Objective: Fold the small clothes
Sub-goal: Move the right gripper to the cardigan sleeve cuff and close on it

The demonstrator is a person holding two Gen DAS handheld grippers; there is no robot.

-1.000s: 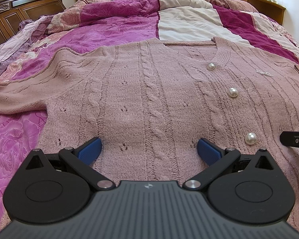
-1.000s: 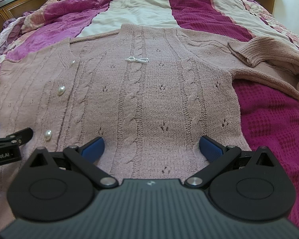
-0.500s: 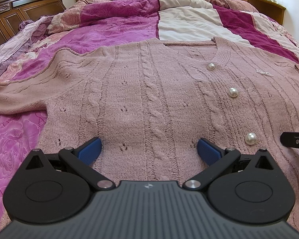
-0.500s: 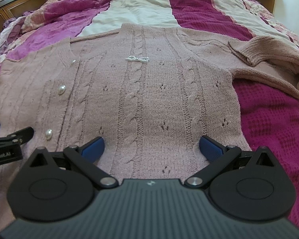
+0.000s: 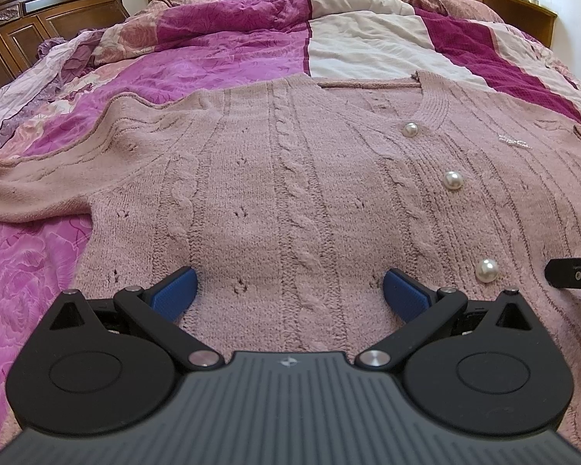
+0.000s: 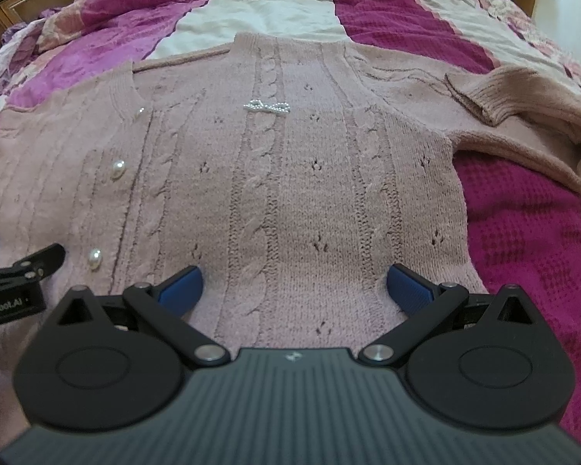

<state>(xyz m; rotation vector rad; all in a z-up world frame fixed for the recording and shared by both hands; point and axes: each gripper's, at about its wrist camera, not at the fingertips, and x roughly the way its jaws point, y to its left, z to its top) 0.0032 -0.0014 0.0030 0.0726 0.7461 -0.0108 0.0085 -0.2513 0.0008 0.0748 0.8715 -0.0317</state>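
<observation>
A dusty-pink cable-knit cardigan with pearl buttons lies flat, front up, on the bed. My left gripper is open, its blue pads resting low over the hem on the cardigan's left half. My right gripper is open too, over the hem of the right half, below a small beaded bow. The left sleeve stretches out leftward. The right sleeve is doubled back, cuff pointing inward. Each gripper shows at the edge of the other's view.
The cardigan rests on a patchwork quilt of magenta, cream and dark pink panels. A dark wooden headboard or cabinet stands at the far left. A wooden ledge runs along the far right by the wall.
The right gripper has edged a little forward and lower over the cardigan; the left gripper has hardly moved. Both stay open.
</observation>
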